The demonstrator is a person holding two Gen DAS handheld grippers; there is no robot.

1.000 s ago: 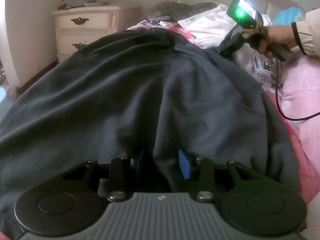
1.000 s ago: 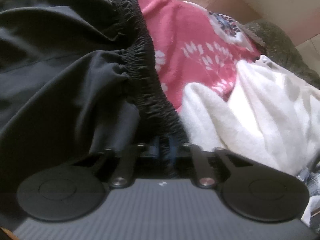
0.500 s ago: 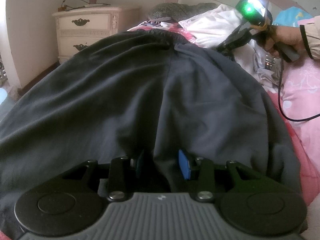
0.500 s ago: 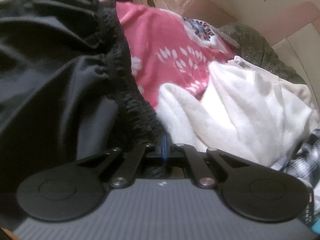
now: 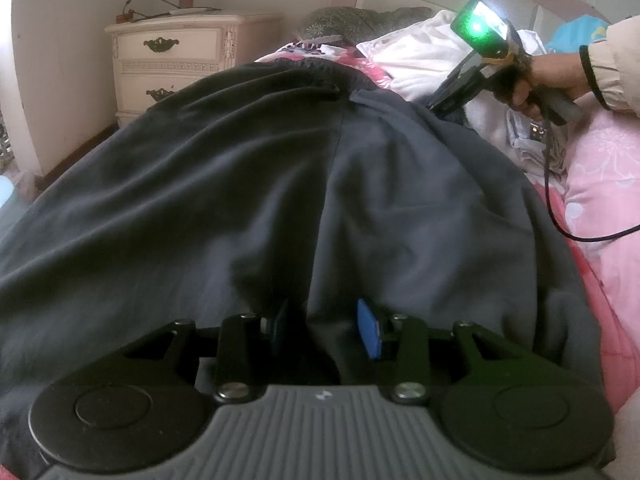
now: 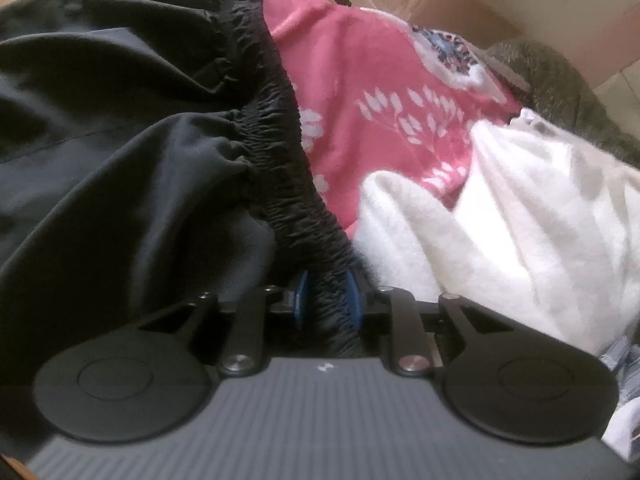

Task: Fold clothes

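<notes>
Left tongs point(image 5: 326, 326) are standing apart around a fold of the dark trousers point(image 5: 260, 184), which are lying spread across the bed point(image 5: 600, 184). Right tongs point(image 6: 328, 298) are opening, with the elastic waistband point(image 6: 280, 128) lying between their pads.

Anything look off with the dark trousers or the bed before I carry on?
Nothing looks damaged or spilled. The dark trousers lie rumpled, not flat, on the red bedspread. A heap of white laundry crowds the waistband where the right gripper is opening.
</notes>
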